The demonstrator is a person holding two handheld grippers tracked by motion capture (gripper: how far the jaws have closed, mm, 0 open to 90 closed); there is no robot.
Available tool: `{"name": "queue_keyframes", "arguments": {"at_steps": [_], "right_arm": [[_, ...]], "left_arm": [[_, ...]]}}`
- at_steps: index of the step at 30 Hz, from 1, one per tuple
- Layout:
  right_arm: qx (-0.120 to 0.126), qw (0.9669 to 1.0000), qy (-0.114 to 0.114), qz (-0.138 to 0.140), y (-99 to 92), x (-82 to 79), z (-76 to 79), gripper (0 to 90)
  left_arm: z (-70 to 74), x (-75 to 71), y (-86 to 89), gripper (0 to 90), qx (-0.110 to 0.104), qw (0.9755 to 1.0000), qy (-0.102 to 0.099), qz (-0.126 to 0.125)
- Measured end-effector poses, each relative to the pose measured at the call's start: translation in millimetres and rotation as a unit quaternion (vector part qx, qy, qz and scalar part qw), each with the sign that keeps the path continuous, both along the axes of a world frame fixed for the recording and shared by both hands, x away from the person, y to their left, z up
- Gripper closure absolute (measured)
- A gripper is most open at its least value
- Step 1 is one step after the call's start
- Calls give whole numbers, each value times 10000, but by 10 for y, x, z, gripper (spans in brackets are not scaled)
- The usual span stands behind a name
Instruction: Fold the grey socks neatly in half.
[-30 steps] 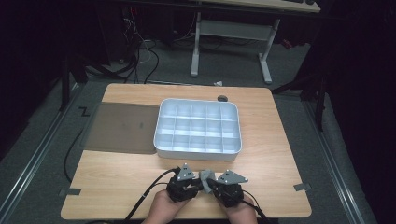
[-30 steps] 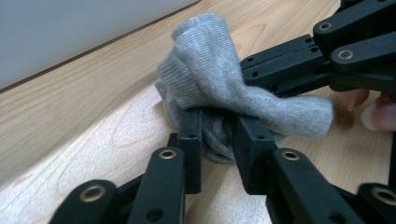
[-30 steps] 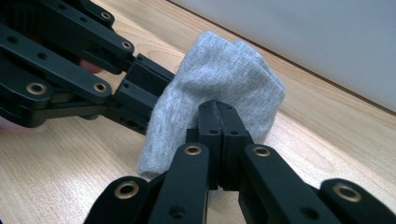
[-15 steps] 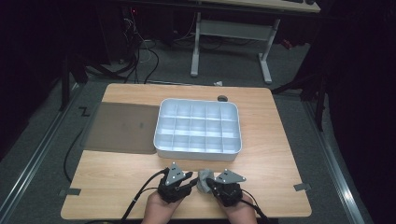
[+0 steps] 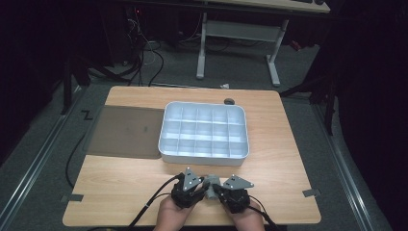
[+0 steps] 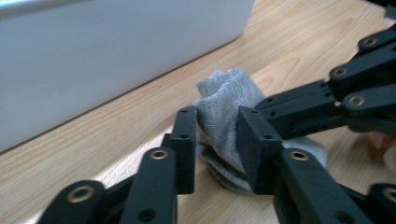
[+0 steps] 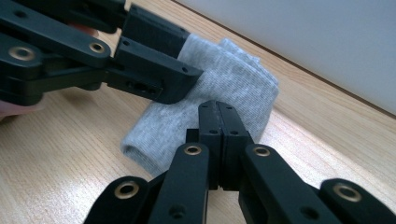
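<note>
2 tongs, left (image 6: 215,140) and right (image 7: 218,140), each pinching grey sock (image 6: 224,100).

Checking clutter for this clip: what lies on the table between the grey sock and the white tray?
Nothing: bare wood separates the sock from the tray, seen in both gripper views. Both grippers, left and right, are at the sock.

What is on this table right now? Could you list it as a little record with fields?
table: wooden top
tray: white, many compartments, all look empty
mat: dark sheet left of tray
item: grey sock, bunched, on the table near the tray
left gripper: jaws around the sock
right gripper: jaws together at the sock's edge
</note>
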State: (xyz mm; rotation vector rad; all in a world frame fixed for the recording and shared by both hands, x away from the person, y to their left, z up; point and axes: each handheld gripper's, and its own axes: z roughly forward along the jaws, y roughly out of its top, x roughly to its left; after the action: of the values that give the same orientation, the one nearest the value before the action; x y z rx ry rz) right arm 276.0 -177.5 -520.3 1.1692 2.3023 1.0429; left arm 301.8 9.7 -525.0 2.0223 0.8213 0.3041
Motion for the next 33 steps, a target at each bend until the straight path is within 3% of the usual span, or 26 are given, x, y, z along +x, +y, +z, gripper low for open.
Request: {"name": "queue_keyframes", "arguments": {"at_steps": [6,11,15,21,33], "right_arm": [[37,10000,-21,15,5,-6,-4,900],[71,10000,-18,12,7,-2,1,897],[108,9999,26,0,-13,3,33,839],[172,9998,65,-22,-100,-48,109,782],[344,9983,448,-155,-305,-69,171,683]], "left_arm": [[-41,-2,-6,792,165,9998,-26,-60],[-62,21,-1,803,161,9998,85,-65],[-62,25,1,802,152,9998,112,-67],[-65,25,0,770,124,9998,135,-86],[-65,20,-2,657,27,9997,210,-119]]}}
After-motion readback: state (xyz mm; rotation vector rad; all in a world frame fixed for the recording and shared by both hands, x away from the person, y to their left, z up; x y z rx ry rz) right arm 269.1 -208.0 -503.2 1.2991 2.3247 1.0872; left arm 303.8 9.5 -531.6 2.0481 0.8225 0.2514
